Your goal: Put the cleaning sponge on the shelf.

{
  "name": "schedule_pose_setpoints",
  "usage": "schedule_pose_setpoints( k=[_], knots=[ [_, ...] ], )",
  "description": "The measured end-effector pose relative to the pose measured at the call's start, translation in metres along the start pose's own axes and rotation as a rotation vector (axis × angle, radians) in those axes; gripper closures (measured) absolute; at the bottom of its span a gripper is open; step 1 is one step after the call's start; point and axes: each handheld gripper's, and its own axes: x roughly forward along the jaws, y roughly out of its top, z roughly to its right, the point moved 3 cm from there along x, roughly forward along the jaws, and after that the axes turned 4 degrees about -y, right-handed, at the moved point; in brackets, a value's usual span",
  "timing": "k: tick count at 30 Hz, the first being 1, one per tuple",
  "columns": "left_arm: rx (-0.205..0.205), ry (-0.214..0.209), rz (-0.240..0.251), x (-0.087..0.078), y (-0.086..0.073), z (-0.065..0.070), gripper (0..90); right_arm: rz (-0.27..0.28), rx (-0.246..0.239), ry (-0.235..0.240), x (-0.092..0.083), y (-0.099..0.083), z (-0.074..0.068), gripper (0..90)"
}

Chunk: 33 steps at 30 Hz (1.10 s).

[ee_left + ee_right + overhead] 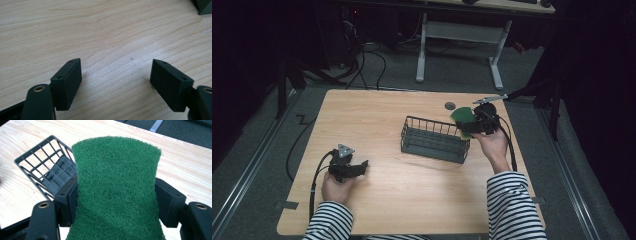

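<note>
Now the right claw (pixel 116 195), clenched on the green scouring pad (pixel 116 185), hovers just beside the basket's (pixel 434 142) right end; the left claw (pixel 116 82) rests released.

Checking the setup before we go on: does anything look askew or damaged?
Nothing damaged. The green pad is pinched at its waist between the right gripper jaws, near the basket. The left gripper rests open on the table.
</note>
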Motion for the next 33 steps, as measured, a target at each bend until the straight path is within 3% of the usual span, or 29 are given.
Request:
schedule_pose_setpoints(
  k=[8, 21, 33],
  knots=[
    [-0.001, 0.000, 0.000, 0.000, 0.000, 0.000, 25.9, -0.034, -0.043, -0.022, 0.019, 0.009, -0.015, 30.5],
    [-0.003, -0.005, 0.002, 0.000, 0.000, 0.000, 25.8, -0.090, -0.061, -0.052, 0.044, 0.015, -0.030, 30.4],
    [0.000, -0.001, 0.000, 0.000, 0.000, 0.000, 25.9, -0.134, -0.069, -0.075, 0.058, 0.007, -0.034, 29.7]
  ],
)
